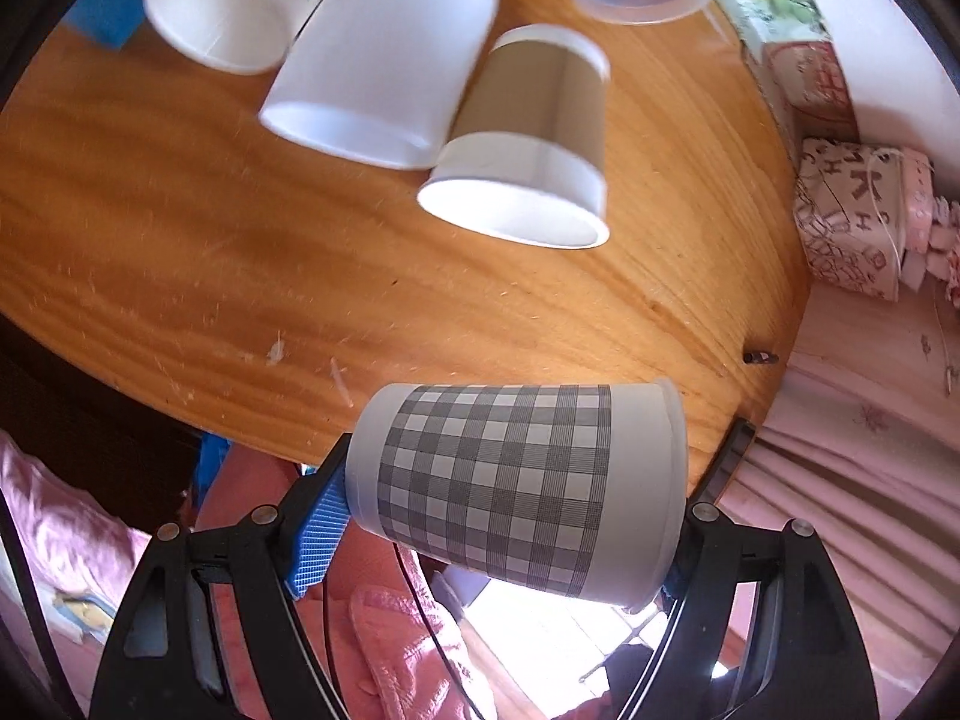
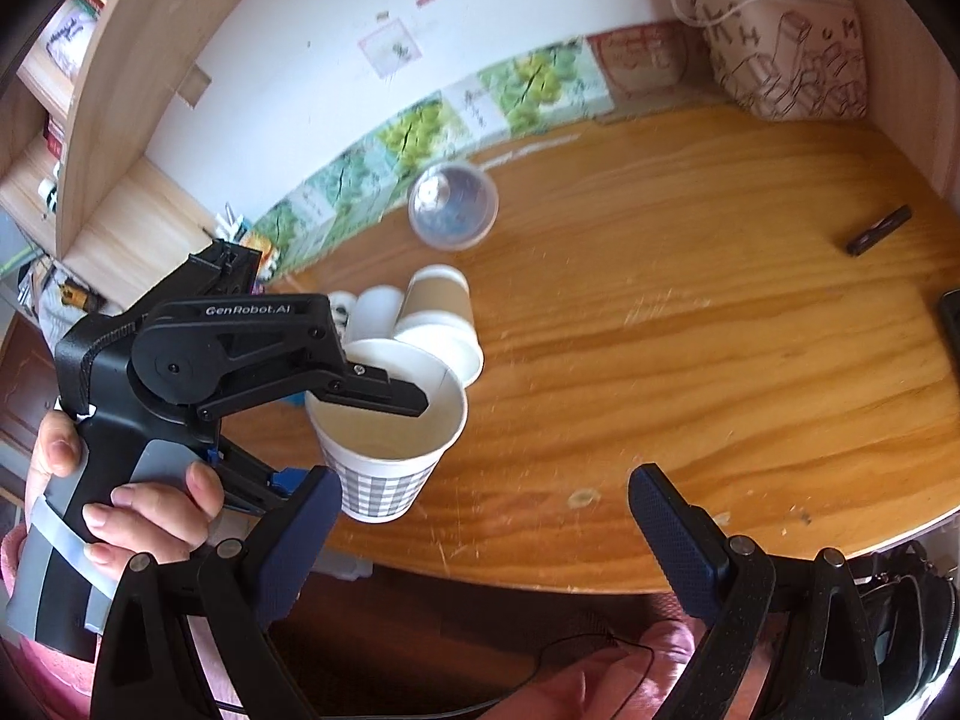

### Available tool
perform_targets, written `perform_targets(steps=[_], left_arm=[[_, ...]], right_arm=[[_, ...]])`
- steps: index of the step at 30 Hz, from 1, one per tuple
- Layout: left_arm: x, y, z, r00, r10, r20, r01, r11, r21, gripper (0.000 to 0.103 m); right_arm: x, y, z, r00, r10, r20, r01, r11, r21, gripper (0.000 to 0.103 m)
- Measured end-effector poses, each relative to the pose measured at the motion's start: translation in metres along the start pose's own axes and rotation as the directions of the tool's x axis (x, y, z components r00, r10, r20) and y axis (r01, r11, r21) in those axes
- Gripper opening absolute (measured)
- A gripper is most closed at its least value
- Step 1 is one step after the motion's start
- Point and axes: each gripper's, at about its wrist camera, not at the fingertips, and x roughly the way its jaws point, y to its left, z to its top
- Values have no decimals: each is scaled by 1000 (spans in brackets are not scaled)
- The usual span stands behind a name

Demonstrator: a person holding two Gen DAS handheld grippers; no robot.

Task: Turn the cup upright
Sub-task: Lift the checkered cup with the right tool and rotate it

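Checked cup (image 1: pixel 510 492) sits clamped in the left claw (image 1: pixel 510 516), one finger on its base end, the other at its rim end. From the left wrist view its long axis runs across the claw, base left, rim right. From the right wrist view the same cup (image 2: pixel 384 450) hangs mouth-up, slightly tilted, just over the near edge of the tabletop (image 2: pixel 690 360); base not touching wood as far as I can tell.

Right claw (image 2: pixel 480 534) is released, jaws wide, nothing between them, lower and to the right of the cup. Left hand is the one doing the work.

Judgement: flip is nearly done; remaining step is to level the axis, lower it onto bare wood ahead, then let go.

Surface: round-edged wooden tabletop, scratched. Three more cups lie on their sides further in: brown-sleeved cup (image 1: pixel 528 144), plain white cup (image 1: pixel 384 54), printed white cup (image 1: pixel 228 6). Clear plastic cup (image 2: pixel 453 204) beyond, near the wall. Patterned bag (image 2: pixel 786 54) in the back corner.
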Motion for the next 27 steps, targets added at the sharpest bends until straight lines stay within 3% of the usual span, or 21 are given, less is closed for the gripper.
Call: perform_targets(steps=[14,27], left_arm=[[25,26,-7,1000,11,8,-9,977,-212,83],[31,22,-10,999,12,35,-1,951,-310,85]], right_arm=[[27,-8,12,985,61,-161,-82,989,-126,97],[50,-30,33,931,160,-328,-201,975,-94,97]])
